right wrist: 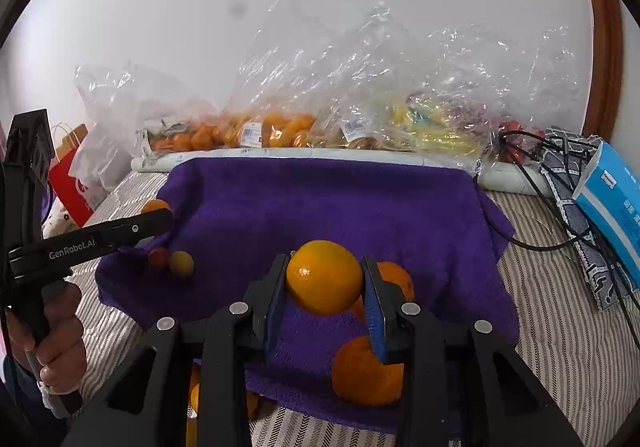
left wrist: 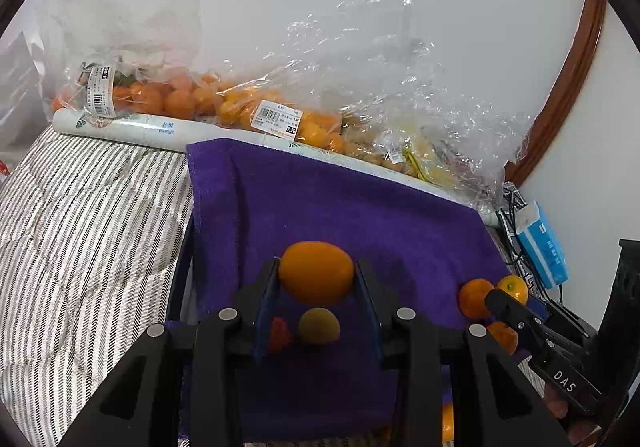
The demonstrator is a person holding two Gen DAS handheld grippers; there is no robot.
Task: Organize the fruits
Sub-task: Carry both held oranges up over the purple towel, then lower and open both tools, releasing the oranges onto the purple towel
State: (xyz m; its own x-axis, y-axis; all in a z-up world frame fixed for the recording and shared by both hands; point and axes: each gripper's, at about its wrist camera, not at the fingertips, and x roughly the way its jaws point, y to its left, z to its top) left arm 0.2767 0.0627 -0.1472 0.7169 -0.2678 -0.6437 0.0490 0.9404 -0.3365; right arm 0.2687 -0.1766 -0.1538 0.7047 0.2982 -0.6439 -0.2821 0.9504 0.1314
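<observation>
Above the purple towel (left wrist: 360, 207), the left tool (left wrist: 316, 275) is closed on a kumquat (left wrist: 316, 271), its blue-padded fingers (left wrist: 267, 299) pressing the fruit from both sides and holding it off the cloth. Under it on the towel lie a small yellow-green fruit (left wrist: 319, 325) and, touching it at 9 o'clock, a small red fruit (left wrist: 280, 333). Toward 3 o'clock in the left wrist view, the right tool (left wrist: 496, 297) reaches in among its own cluster of oranges. From its own camera the right tool (right wrist: 325, 279) likewise grips a bright orange (right wrist: 325, 277) between its two fingers, clear of the towel (right wrist: 320, 199); another orange (right wrist: 366, 373) rests on the cloth at 5 o'clock of it, and a third (right wrist: 396, 279) sits just behind the right-side finger. At 12 o'clock, clear plastic bags of fruit (right wrist: 256, 133) line the wall. The towel is spread over a striped bedcover (right wrist: 560, 307), and a blue box (right wrist: 616, 207) lies at 3 o'clock.
</observation>
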